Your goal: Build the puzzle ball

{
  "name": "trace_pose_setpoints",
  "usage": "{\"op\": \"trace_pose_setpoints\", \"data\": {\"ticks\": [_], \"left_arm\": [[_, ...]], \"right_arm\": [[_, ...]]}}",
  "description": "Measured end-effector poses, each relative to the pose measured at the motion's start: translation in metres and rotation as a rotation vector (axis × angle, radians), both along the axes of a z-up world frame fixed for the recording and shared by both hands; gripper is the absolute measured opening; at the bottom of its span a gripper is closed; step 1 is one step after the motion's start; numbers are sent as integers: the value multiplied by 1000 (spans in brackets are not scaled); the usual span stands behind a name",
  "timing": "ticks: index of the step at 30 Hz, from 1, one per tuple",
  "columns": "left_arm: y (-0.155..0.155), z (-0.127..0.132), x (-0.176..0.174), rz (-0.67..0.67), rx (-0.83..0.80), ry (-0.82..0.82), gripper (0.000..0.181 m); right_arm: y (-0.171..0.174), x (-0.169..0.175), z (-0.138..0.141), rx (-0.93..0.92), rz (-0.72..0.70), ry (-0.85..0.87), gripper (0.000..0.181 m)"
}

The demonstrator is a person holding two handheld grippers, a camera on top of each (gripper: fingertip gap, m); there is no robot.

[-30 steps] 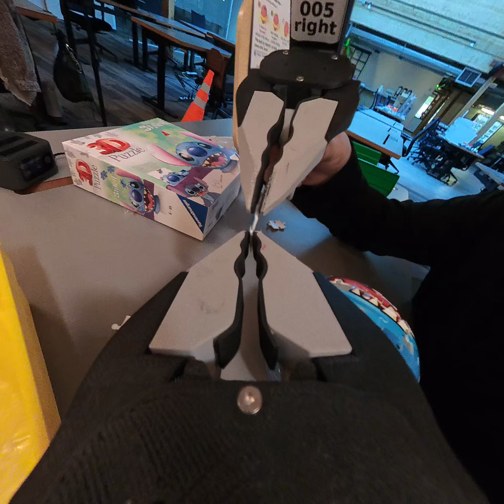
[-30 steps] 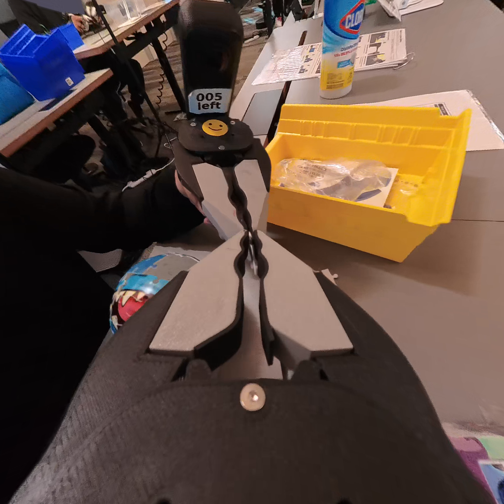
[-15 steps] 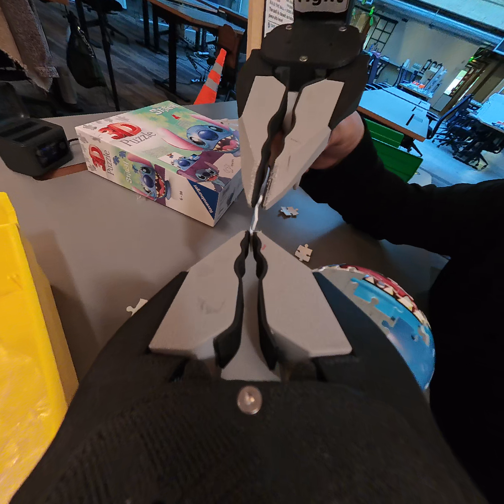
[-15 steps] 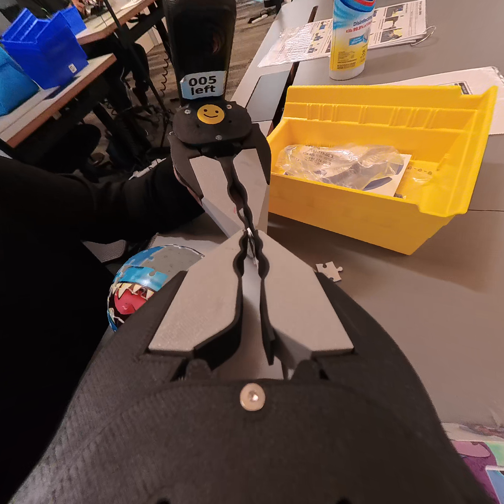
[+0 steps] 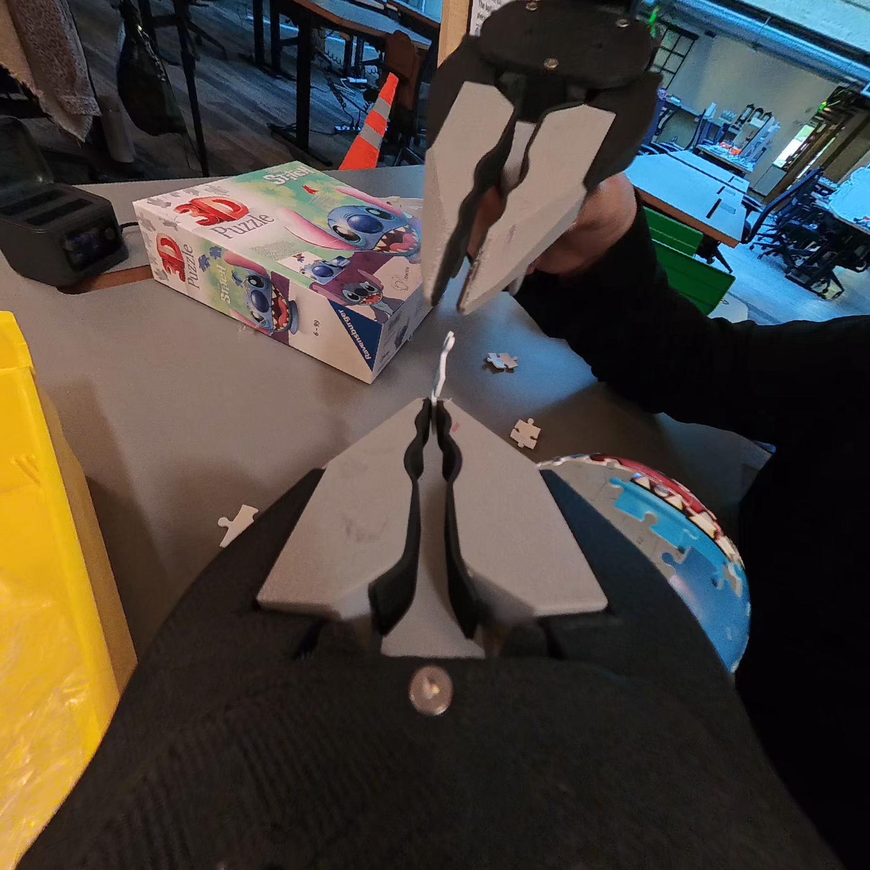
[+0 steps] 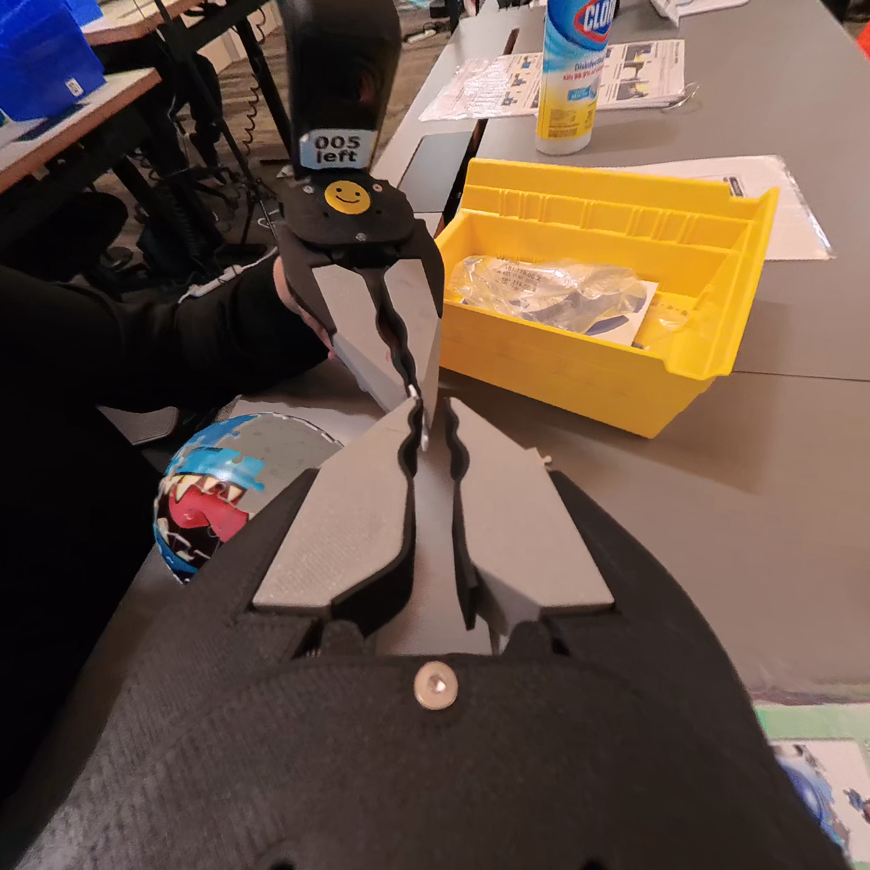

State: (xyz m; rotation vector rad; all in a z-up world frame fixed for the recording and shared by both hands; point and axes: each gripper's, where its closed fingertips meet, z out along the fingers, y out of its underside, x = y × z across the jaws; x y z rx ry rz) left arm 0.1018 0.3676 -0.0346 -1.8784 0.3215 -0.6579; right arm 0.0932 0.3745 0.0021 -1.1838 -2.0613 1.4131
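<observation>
My left gripper [image 5: 435,405] is shut on a white puzzle piece [image 5: 442,362], seen edge-on and sticking up from its tips. My right gripper [image 5: 449,301] hangs just above that piece, jaws slightly apart, not touching it. In the right wrist view my right gripper [image 6: 432,406] is open, and the piece [image 6: 424,430] stands between its tips, held by the left gripper [image 6: 416,390]. The partly built puzzle ball [image 5: 659,527], blue with a red toothy mouth, rests on the grey table below the grippers; it also shows in the right wrist view [image 6: 221,475].
A puzzle box [image 5: 282,263] lies behind. Loose pieces [image 5: 501,361] [image 5: 525,432] [image 5: 237,522] lie on the table. A yellow bin [image 6: 588,292] holds a plastic bag. A cleaner bottle [image 6: 572,75] and papers stand behind it. A black device [image 5: 56,235] sits at the far left. Less than 4 cm separates the two grippers' tips. Both grippers' tips are roughly 35 centimeters from the black device [image 5: 56,235].
Both grippers pinched the piece tip to tip. My right gripper has opened and drawn back, leaving the piece in my left gripper. Both views have shifted a little.
</observation>
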Motion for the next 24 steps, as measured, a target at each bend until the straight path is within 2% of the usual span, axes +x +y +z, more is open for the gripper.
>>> {"op": "trace_pose_setpoints", "data": {"ticks": [16, 19, 22, 24], "left_arm": [[-5, 3, 5, -35, -7, -30, 2], [-14, 11, 1, -40, 10, -49, 15], [-31, 21, 0, -56, 54, -123, 8], [-38, 21, -3, -14, 46, -123, 12]], "right_arm": [[-17, -1, -8, 103, 34, 18, 0], [-21, 1, -8, 96, 48, 7, 0], [-29, 5, -10, 97, 75, 3, 0], [-40, 8, -14, 102, 115, -9, 0]]}}
